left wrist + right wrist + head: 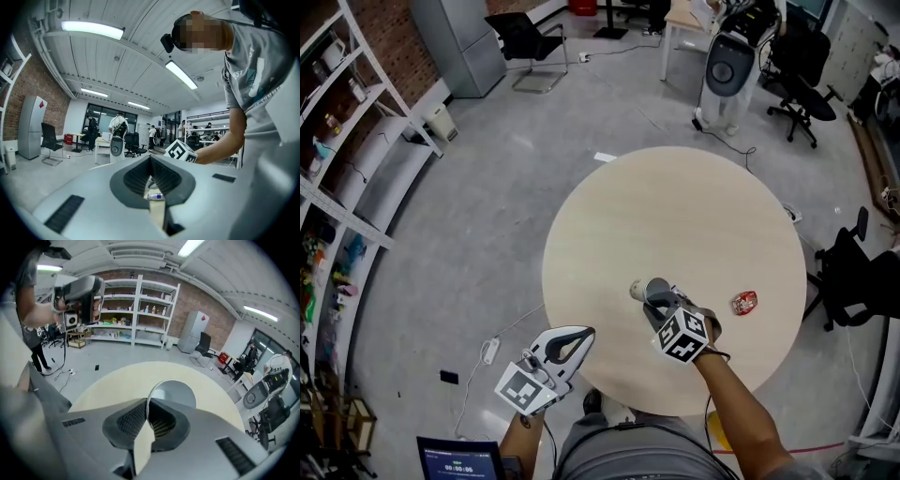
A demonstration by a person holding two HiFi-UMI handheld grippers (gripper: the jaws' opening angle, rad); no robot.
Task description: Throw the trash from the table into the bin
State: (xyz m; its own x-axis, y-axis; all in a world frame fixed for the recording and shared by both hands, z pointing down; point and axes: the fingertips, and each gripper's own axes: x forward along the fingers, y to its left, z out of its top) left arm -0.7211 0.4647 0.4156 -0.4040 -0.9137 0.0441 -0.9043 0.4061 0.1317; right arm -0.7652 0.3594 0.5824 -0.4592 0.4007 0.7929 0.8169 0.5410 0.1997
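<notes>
Head cam steep-down over table [675, 216]

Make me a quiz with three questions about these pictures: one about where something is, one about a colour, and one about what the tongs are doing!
1. Where is the red wrapper?
A. on the floor
B. on the round table
C. on a shelf

2. What colour is the round table?
A. pale beige
B. black
C. green

3. What are the right tongs doing?
A. standing open and empty
B. shut on the red wrapper
C. shut on the paper cup

Answers:
1. B, since the head view shows the wrapper lying on the tabletop, to the right of the right tongs.
2. A, since both the head view and the right gripper view show a light beige top.
3. C, since the right gripper view shows the cup's rim pinched between the closed tongs.
</notes>
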